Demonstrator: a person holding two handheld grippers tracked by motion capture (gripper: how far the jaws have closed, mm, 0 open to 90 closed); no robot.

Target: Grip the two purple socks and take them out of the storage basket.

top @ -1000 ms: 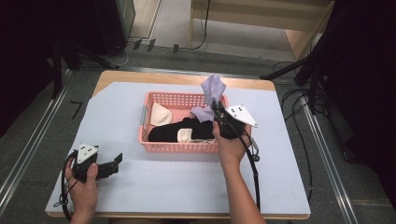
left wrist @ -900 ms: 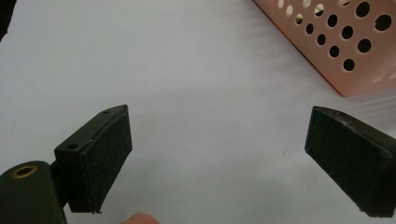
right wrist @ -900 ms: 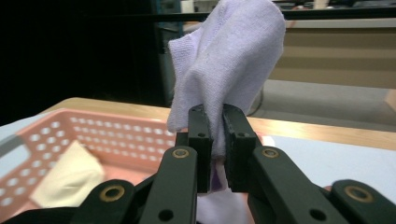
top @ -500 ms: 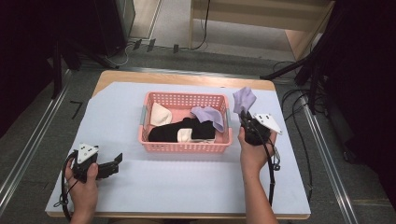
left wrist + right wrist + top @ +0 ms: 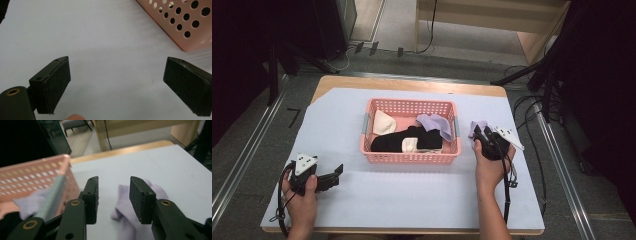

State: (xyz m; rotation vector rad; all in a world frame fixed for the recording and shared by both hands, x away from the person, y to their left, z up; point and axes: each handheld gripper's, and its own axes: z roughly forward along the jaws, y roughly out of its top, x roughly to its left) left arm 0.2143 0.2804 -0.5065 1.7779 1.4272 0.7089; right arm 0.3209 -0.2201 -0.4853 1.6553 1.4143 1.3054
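Note:
A pink basket [image 5: 409,159] in the middle of the table holds a white sock [image 5: 383,121], a black sock [image 5: 397,141] and a lavender sock [image 5: 436,124] draped at its right rim. A second lavender sock [image 5: 475,128] lies on the table just right of the basket. My right gripper [image 5: 479,132] stands over it. Its jaws have just been opening and are now apart, with the sock [image 5: 122,202] lying loose under and between them, not pressed. My left gripper [image 5: 334,176] rests open at the front left, nothing between its pads [image 5: 57,82].
The white table cover [image 5: 412,200] spreads around the basket. The basket's corner [image 5: 185,25] is to the upper right in the left gripper view. In the right gripper view the basket wall [image 5: 30,175] stands close on the left. Cables run along the floor beyond the table's right edge.
My right gripper carried the lavender sock from above the basket rightward and down to the table, then let it go. The left gripper has stayed put.

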